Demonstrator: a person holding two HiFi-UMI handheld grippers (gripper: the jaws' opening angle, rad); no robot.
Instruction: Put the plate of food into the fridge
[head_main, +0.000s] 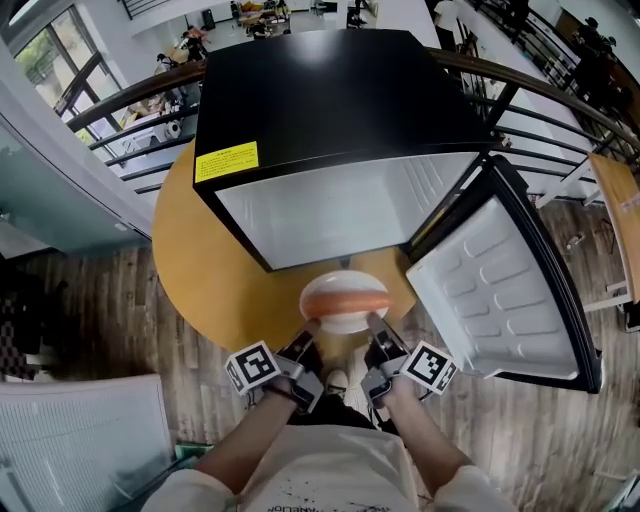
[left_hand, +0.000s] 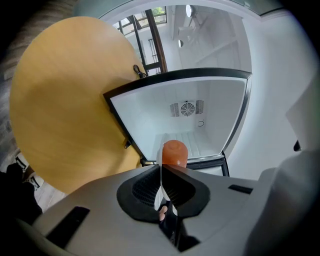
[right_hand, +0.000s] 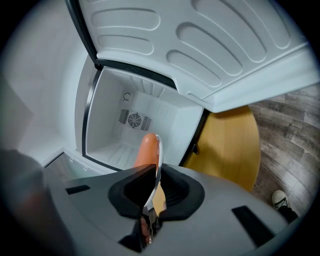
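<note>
Holding plate (head_main: 345, 323) of sausage (head_main: 345, 296) before open mini fridge (head_main: 330, 100), fingers of left gripper (head_main: 312, 326) and right gripper (head_main: 372, 320) clamped on its rim.

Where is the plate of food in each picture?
Head view: plate low in the middle, before the open fridge.
Left gripper view: middle, edge-on, in the left tongs.
Right gripper view: middle, edge-on, in the right tongs.
Shared landmark: the fridge's open white inside.

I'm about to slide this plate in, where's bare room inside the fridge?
The fridge floor is bare from the fan vent at the back to the front sill. Crowded only at the plate, where left tongs and right tongs clamp its rim.
</note>
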